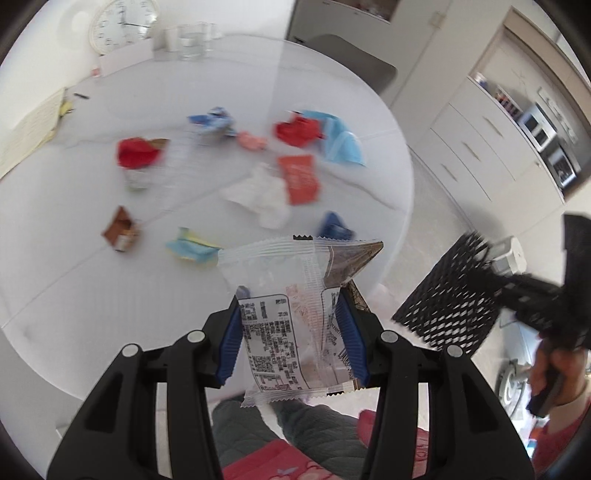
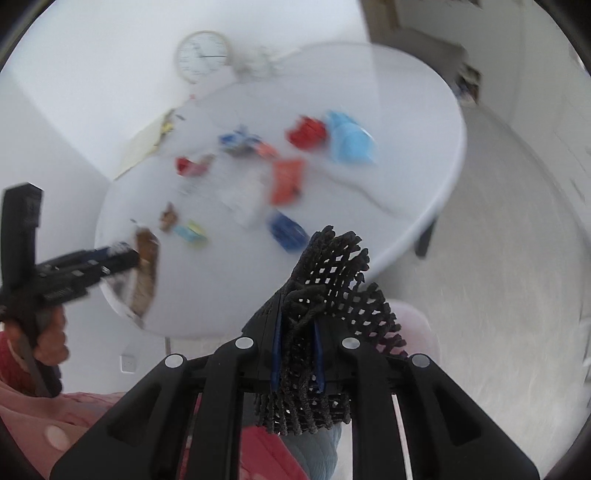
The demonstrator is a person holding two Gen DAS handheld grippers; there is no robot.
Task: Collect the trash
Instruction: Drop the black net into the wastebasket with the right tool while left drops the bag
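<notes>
My left gripper (image 1: pixel 291 314) is shut on a clear snack wrapper (image 1: pixel 291 295) with printed text, held above the near edge of the round white table (image 1: pixel 55 258). In the right wrist view the same gripper (image 2: pixel 122 258) shows at the left with the wrapper (image 2: pixel 146 273), a hand around its handle. My right gripper (image 2: pixel 297 314) is shut on a black mesh bag (image 2: pixel 325 280), seen off the table's right side as a black mesh bag (image 1: pixel 454 291). Several pieces of trash lie on the table: a red wrapper (image 1: pixel 138 153), an orange packet (image 1: pixel 299 179), a blue bag (image 1: pixel 341 142), white crumpled paper (image 1: pixel 260 195).
A wall clock (image 1: pixel 123 24) and glasses (image 1: pixel 192 40) stand at the table's far side, papers (image 1: pixel 29 129) at its left edge. White cabinets (image 1: pixel 480 140) with a microwave (image 1: pixel 543 129) are at the right. The person's legs (image 1: pixel 295 424) are below.
</notes>
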